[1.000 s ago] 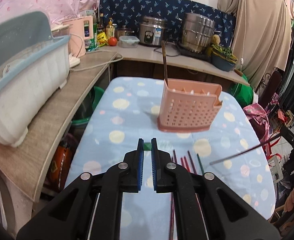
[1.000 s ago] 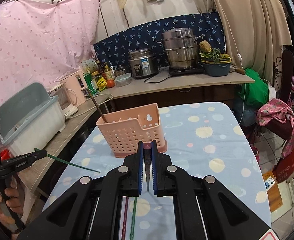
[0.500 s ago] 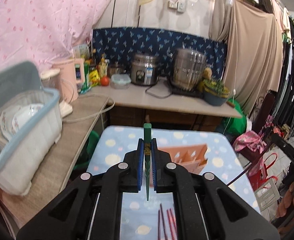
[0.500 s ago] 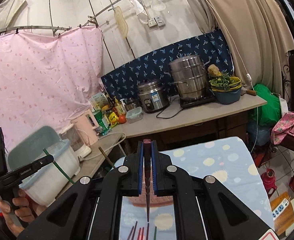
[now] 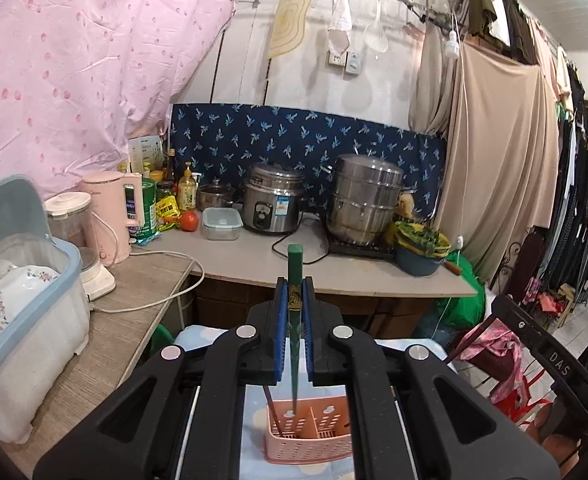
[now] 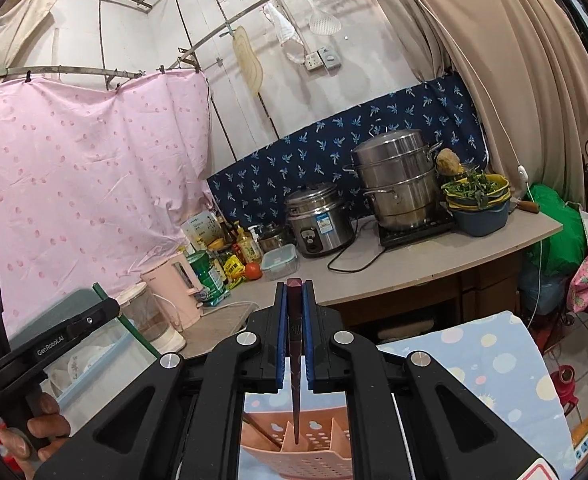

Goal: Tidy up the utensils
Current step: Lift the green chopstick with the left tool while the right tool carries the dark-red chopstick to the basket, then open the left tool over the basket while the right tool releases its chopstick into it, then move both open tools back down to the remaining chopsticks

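Left wrist view. Left gripper (image 5: 294, 332): jaws closed on a green chopstick (image 5: 294, 320), held upright, its tip over the left compartment of the pink utensil basket (image 5: 309, 440) directly below. One dark chopstick (image 5: 273, 410) already leans in that compartment. Basket stands on a blue dotted tablecloth (image 5: 254, 452). Ahead: grey counter (image 5: 254, 260) with rice cooker (image 5: 272, 204), steel steamer pot (image 5: 363, 200), pink kettle (image 5: 114, 212). Left: dish bin (image 5: 22, 300).

Right wrist view. Right gripper (image 6: 294, 340): jaws closed on a dark red chopstick (image 6: 294, 360), tip pointing down at the basket's middle divider. Far left: the left gripper's body, green chopstick protruding. Behind: pink curtain (image 6: 74, 180), blue patterned backsplash (image 6: 333, 152).
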